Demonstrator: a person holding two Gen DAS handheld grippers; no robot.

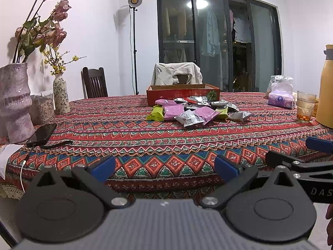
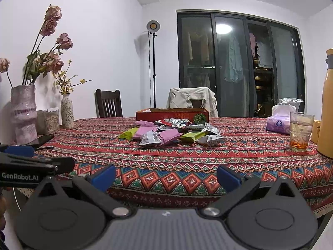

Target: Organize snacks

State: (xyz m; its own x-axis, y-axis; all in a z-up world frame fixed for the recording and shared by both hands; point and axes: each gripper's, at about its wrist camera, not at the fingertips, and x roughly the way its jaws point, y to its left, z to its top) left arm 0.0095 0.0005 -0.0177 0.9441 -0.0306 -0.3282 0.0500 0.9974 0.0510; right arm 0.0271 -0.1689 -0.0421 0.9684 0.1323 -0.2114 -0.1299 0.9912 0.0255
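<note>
In the left wrist view, the left gripper [image 1: 164,167] is held above the near edge of the table [image 1: 145,143], its blue fingers [image 1: 103,168] spread wide apart with nothing between them. The snacks [image 1: 194,110] are heaped in a loose pile well beyond it, near the middle of the patterned cloth: pink, green and silver packets, some overlapping. A red box [image 1: 183,94] is seen just behind the pile, open at the top, with the nearest packets touching or almost touching its front wall. At the left edge a pink vase [image 1: 14,102] with dried flowers, a smaller vase [image 1: 61,93] and a phone [image 1: 41,134] are placed. At the right a tissue pack [image 1: 281,96], a glass [image 1: 306,106] and a yellow flask [image 1: 325,87] are grouped. The right gripper [image 1: 299,156] is partly shown at the right edge; whether it is spread there cannot be told.

In the right wrist view, the right gripper [image 2: 166,177] is likewise held over the near table [image 2: 166,156] edge, its fingers [image 2: 229,177] wide apart and empty. The snacks [image 2: 172,133] lie well ahead, in front of the box [image 2: 171,114]. The glass [image 2: 300,131] and flask [image 2: 326,106] stand at the right, the tissue pack [image 2: 278,123] beside them. The left gripper [image 2: 31,160] is seen side-on at the left edge, level with the right one.
</note>
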